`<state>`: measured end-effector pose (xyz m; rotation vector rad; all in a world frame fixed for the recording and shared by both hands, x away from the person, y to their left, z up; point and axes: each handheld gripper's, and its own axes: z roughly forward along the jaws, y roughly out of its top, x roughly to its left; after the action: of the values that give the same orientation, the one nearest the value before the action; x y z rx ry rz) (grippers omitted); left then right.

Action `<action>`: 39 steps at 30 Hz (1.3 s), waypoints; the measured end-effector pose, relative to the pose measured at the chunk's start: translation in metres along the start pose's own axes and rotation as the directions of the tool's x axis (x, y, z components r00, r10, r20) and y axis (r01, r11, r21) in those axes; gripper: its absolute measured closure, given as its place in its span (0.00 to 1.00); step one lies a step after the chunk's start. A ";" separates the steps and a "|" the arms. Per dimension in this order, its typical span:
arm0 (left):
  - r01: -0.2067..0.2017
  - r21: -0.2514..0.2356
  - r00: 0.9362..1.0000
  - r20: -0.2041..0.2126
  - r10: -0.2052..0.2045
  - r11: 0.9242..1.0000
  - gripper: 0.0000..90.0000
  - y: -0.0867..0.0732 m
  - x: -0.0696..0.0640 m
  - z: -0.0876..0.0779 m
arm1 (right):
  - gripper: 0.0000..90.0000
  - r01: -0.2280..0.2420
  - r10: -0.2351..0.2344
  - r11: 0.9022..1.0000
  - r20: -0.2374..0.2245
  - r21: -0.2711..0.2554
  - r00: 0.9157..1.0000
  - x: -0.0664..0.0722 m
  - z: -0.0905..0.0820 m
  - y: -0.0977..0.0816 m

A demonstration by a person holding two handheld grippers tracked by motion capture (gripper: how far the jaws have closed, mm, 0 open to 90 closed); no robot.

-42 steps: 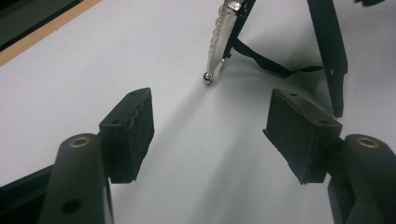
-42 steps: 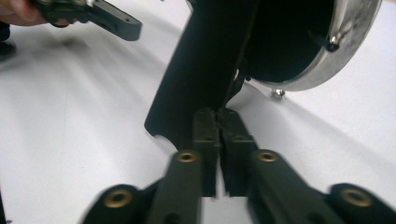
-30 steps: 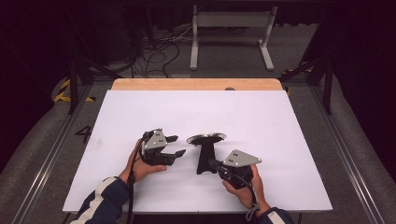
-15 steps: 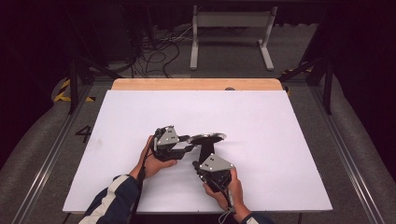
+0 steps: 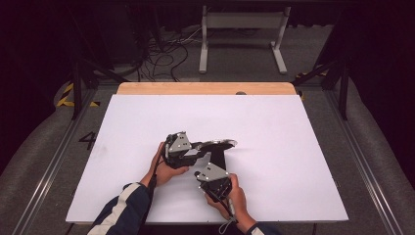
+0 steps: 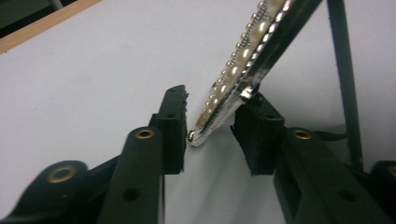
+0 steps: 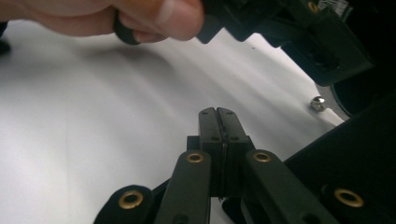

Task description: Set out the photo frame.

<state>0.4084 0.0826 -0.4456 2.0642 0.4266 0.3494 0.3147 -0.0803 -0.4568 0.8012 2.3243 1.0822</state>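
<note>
A small oval frame (image 5: pixel 221 144) edged with pearls (image 6: pixel 243 51) leans over the white table on a black stand (image 5: pixel 218 157). My left gripper (image 5: pixel 202 146) reaches it from the left. In the left gripper view the frame's lower rim sits between the jaws of that gripper (image 6: pixel 212 100), which have just been closing. The right pad (image 6: pixel 254 126) touches the frame's dark back, and the left pad (image 6: pixel 175 126) stands a hair off the beaded rim. My right gripper (image 5: pixel 199 173) lies just in front of the stand, shut (image 7: pixel 217 112) with nothing in it.
The white table top (image 5: pixel 293 147) runs wide on all sides, with a wooden strip (image 5: pixel 205 88) along its far edge. A hand (image 7: pixel 140 18) and the left gripper's body hang close above the right gripper's jaws. Cables and a metal stand lie on the floor beyond.
The left gripper has slid right until its jaws straddle the frame's rim, and they have narrowed. The right gripper has moved left from the stand's right side to its front.
</note>
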 end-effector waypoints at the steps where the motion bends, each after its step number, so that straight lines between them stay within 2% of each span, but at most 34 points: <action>1: -0.004 -0.001 1.000 0.000 0.004 1.000 0.77 0.000 -0.001 0.000 | 1.00 -0.004 0.004 1.000 0.006 -0.003 1.000 -0.001 0.000 0.000; 2: -0.006 -0.003 1.000 -0.003 0.006 1.000 0.77 0.001 -0.002 0.001 | 1.00 -0.010 0.010 1.000 0.017 -0.004 1.000 -0.001 0.001 -0.001; 5: 0.021 -0.032 1.000 0.015 -0.021 0.999 0.75 0.000 0.000 -0.001 | 1.00 -0.030 0.030 1.000 0.028 -0.005 0.999 -0.004 0.002 -0.003; 7: 0.015 -0.029 1.000 0.015 -0.015 0.999 0.76 0.000 -0.001 -0.001 | 1.00 -0.048 0.048 0.999 0.032 -0.011 0.998 -0.007 0.001 -0.004; 12: -0.007 -0.013 1.000 -0.003 0.007 1.000 0.78 0.001 -0.003 -0.003 | 1.00 -0.046 0.046 0.999 0.051 0.004 0.998 -0.004 0.001 -0.005; 15: -0.026 -0.006 1.000 -0.017 0.026 1.000 0.80 0.003 -0.006 -0.003 | 1.00 -0.065 0.064 0.998 0.044 0.012 0.997 -0.007 -0.001 -0.006; 23: -0.034 -0.013 0.999 -0.030 0.034 0.999 0.84 0.001 -0.010 -0.006 | 1.00 -0.091 0.090 0.996 0.052 0.020 0.995 -0.018 -0.003 -0.011; 28: -0.067 0.007 0.996 -0.058 0.067 0.998 0.85 0.002 -0.017 -0.009 | 1.00 -0.106 0.104 0.994 0.052 0.024 0.993 -0.020 -0.005 -0.013; 34: -0.104 0.030 0.992 -0.071 0.106 0.994 0.85 0.002 -0.022 -0.012 | 1.00 -0.110 0.109 0.994 0.043 0.025 0.993 -0.024 -0.007 -0.015; 39: -0.112 0.036 0.991 -0.072 0.114 0.993 0.85 0.002 -0.025 -0.013 | 1.00 -0.131 0.130 0.991 0.040 0.027 0.991 -0.031 -0.011 -0.018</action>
<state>0.3809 0.0803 -0.4393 2.1166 0.3619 0.4908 0.3253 -0.1164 -0.4597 0.9884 2.2878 1.0793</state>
